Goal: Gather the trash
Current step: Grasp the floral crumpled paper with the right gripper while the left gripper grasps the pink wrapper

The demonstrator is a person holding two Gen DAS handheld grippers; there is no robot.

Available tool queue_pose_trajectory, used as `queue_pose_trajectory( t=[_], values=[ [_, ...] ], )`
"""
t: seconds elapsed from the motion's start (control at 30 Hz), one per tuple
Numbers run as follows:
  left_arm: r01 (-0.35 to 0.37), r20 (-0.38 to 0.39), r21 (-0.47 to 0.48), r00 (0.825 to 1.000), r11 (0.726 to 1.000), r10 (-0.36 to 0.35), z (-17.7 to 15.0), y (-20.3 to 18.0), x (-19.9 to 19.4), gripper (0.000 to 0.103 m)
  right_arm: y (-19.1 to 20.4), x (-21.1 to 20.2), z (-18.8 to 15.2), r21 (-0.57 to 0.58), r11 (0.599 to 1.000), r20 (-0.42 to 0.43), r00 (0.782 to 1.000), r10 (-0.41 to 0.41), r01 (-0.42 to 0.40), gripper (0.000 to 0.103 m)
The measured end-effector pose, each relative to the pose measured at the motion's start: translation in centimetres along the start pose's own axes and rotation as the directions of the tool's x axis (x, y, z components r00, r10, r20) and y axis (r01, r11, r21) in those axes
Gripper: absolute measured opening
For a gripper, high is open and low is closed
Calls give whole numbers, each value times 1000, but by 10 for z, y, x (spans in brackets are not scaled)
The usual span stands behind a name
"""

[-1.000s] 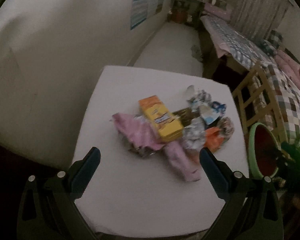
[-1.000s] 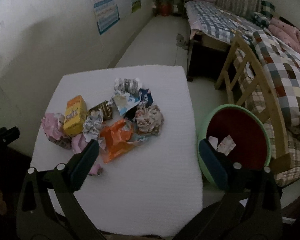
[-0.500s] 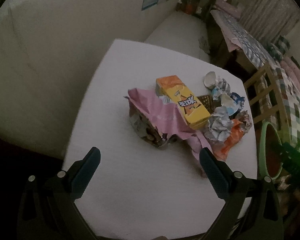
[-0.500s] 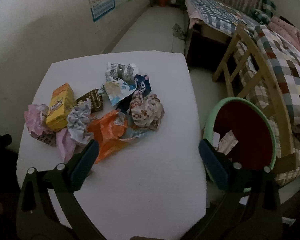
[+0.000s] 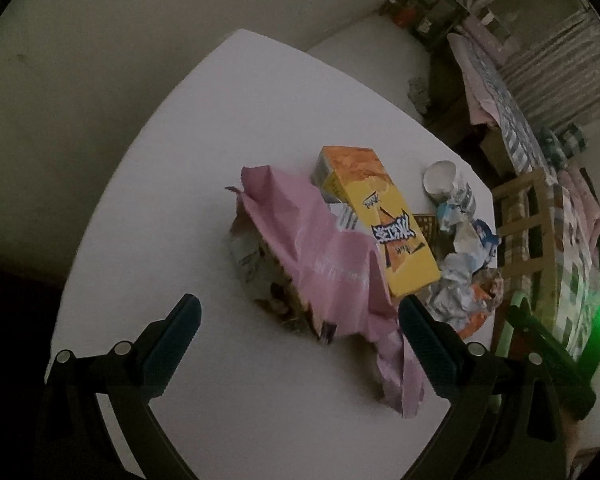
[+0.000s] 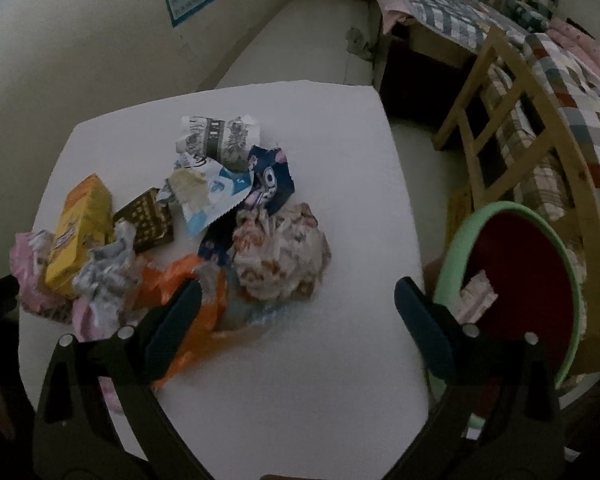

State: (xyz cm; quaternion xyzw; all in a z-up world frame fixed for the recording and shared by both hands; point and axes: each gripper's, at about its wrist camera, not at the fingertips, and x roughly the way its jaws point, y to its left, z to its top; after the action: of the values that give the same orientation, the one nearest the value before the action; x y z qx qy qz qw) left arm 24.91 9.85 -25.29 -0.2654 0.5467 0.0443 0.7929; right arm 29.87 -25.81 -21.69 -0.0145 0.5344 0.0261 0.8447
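The pink wrapper [image 5: 324, 264] covers most of a crumpled bag under it, can't read that one. Bin [image 6: 456, 248] is half cut off behind the right gripper's finger [image 6: 424, 328], and its paper scraps [image 6: 476, 300] are too dim to identify.

Left wrist view looks down close over the table's [image 5: 188, 208] left side. Right wrist view looks from higher, facing the bed [image 6: 440, 4]. Both share the yellow box [image 5: 384, 216] and trash pile [image 6: 228, 232].
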Motion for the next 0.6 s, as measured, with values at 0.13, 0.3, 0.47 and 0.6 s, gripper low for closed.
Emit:
queue_pose_trajectory(
  t=[0.13,0.3,0.47,0.6],
  values=[
    [12,-14,-11,1000,1000,-12,4,-2,10,90,-6,19,9,32,999,-27,1000,2,-1,88],
    [30,-32,0,999,1000,-30,7,-6,20,85,-10,41,15,75,996,-79,996,44,-38,82],
    [51,-49,21,998,998,-50,8,-9,27,74,-9,59,9,74,996,-136,989,62,-52,50],
    [55,-70,71,996,996,-50,4,-20,30,45,-8,61,2,56,997,-136,989,57,-50,40]
  ],
)
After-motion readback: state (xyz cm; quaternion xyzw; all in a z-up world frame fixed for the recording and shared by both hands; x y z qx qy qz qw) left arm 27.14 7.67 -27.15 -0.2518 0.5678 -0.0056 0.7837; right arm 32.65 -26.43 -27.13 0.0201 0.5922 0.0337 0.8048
